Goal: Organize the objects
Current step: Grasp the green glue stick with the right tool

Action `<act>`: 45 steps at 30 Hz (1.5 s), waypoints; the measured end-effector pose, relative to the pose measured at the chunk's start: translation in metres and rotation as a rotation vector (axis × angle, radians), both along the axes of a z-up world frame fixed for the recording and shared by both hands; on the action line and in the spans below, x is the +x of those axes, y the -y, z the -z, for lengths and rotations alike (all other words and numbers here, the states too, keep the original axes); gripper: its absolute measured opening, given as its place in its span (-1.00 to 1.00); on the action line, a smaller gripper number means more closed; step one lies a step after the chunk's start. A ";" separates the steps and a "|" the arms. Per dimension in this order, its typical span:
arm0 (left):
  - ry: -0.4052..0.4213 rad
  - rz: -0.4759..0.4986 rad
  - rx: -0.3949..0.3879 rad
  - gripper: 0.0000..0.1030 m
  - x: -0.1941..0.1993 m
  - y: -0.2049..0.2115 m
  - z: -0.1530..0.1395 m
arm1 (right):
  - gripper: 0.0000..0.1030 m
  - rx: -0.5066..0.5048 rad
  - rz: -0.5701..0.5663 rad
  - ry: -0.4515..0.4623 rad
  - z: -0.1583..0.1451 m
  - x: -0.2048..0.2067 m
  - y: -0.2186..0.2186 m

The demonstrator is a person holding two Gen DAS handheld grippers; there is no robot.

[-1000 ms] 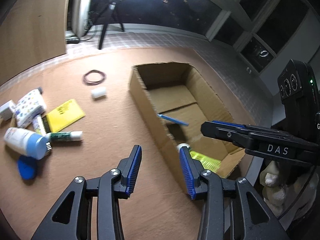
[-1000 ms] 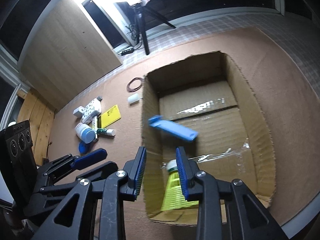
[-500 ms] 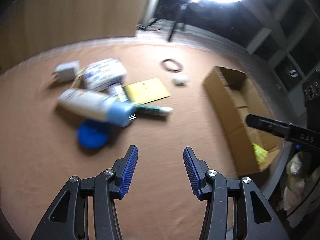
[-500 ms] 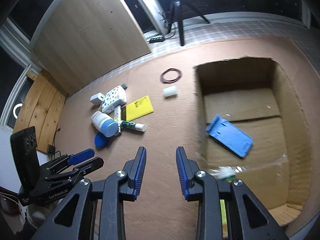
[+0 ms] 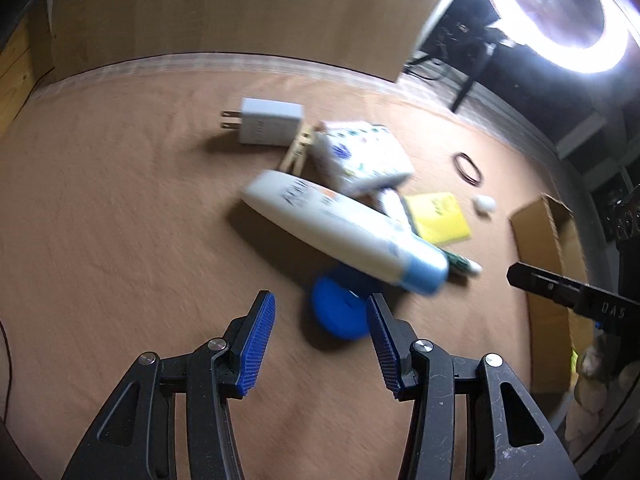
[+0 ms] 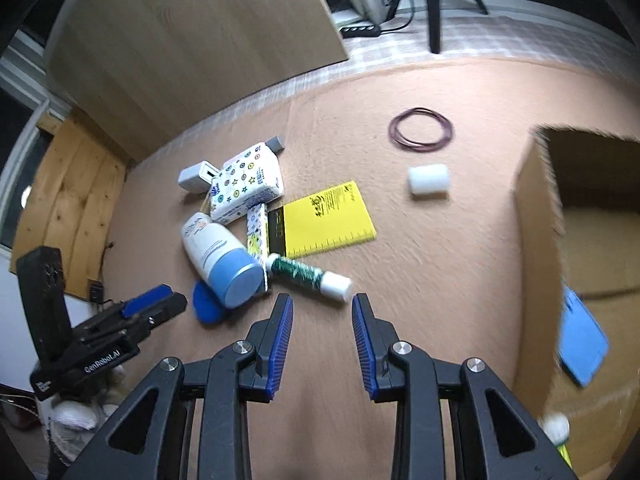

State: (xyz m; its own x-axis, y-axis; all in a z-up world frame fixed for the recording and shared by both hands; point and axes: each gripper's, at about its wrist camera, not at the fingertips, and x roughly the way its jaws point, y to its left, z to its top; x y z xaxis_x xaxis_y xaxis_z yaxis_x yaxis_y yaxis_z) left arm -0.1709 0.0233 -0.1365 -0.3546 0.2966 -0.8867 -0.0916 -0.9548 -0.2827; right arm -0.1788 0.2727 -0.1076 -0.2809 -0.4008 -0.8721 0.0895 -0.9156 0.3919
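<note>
Blue lid | on counter, just beyond left tongs | left tongs parted, empty | right tongs parted, empty

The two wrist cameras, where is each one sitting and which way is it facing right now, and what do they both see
Left wrist: on the left gripper, angled down at the pile; the white bottle and blue disc lie just ahead of its open blue pads; the right gripper shows at the right edge.
Right wrist: on the right gripper, angled down at the mat between pile and cardboard box; jaws empty; the left gripper shows lower left.
Shared: bottle, disc, yellow notepad, box.
</note>
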 end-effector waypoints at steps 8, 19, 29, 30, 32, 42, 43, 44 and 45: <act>-0.087 -0.037 -0.006 -0.18 -0.036 0.011 -0.023 | -0.47 0.032 -0.028 0.016 0.013 -0.028 0.024; -0.014 0.178 -0.048 -0.18 -0.083 -0.060 -0.002 | -0.47 0.062 -0.063 0.046 0.027 -0.044 0.040; 0.014 0.241 -0.084 -0.18 -0.068 -0.059 0.011 | -0.47 0.059 -0.111 0.062 0.031 -0.039 0.048; 0.024 0.249 -0.083 -0.18 -0.064 -0.058 0.013 | -0.47 0.060 -0.116 0.062 0.031 -0.038 0.049; 0.043 0.271 -0.099 -0.18 -0.056 -0.058 0.020 | -0.47 0.063 -0.125 0.063 0.030 -0.036 0.050; 0.047 0.384 -0.049 -0.21 0.003 -0.061 0.024 | -0.60 0.118 -0.195 0.064 0.031 -0.011 0.055; 0.049 0.404 -0.041 -0.21 0.010 -0.062 0.024 | -0.63 0.116 -0.193 0.066 0.031 -0.010 0.054; 0.045 0.414 -0.041 -0.21 0.016 -0.064 0.024 | -0.65 0.116 -0.189 0.066 0.032 -0.008 0.052; 0.038 0.417 -0.043 -0.21 0.022 -0.063 0.022 | -0.69 0.118 -0.184 0.064 0.032 -0.006 0.049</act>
State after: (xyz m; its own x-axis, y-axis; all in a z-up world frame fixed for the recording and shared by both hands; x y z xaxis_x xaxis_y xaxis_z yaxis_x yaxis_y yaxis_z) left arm -0.1493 0.0868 -0.1585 -0.1783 0.3706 -0.9115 -0.4631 -0.8489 -0.2546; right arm -0.1852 0.2234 -0.1395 -0.1549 -0.3343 -0.9296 0.2381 -0.9259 0.2933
